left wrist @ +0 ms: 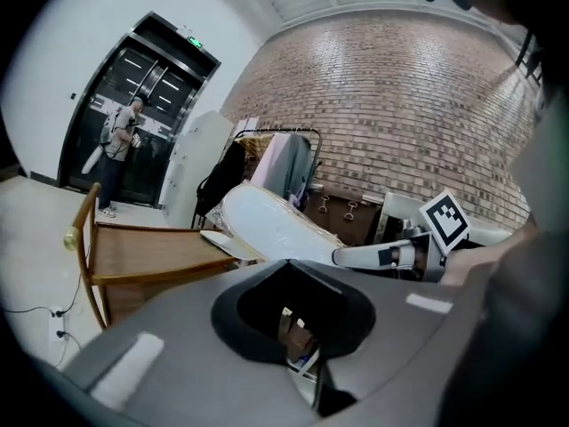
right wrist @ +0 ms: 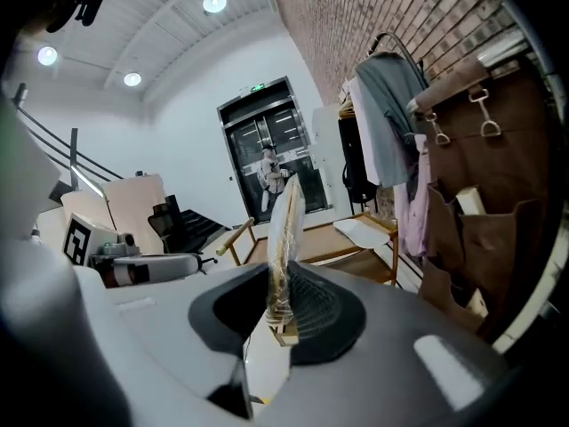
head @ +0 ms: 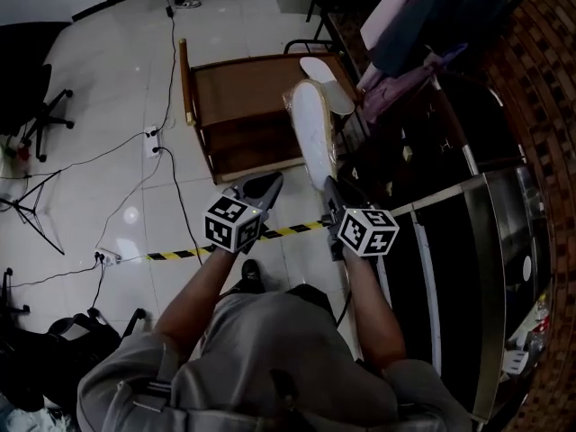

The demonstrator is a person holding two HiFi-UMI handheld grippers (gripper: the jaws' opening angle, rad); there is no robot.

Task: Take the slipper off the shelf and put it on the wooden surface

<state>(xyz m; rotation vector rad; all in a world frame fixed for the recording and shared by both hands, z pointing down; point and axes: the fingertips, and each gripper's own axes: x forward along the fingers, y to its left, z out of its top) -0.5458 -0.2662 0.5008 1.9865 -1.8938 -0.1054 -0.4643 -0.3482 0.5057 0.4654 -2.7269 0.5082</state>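
Note:
A white slipper [head: 310, 133] wrapped in clear plastic sticks out edge-up from my right gripper [head: 326, 185], which is shut on its near end [right wrist: 283, 314]. The slipper's far end hangs just in front of the wooden table [head: 243, 88]. A second white slipper [head: 328, 81] lies flat on that table's right side. My left gripper [head: 268, 185] is level beside the right one, jaws together with nothing between them. The left gripper view shows the held slipper [left wrist: 276, 225] and the right gripper's marker cube [left wrist: 444, 221] ahead on the right.
A dark shelf unit [head: 450, 268] stands close on my right. Clothes hang on a rack [head: 423, 25] beyond it. Cables and a yellow-black tape strip [head: 180, 253] cross the white tile floor. An office chair [head: 31, 88] stands far left. A person [left wrist: 120, 149] is by the far doors.

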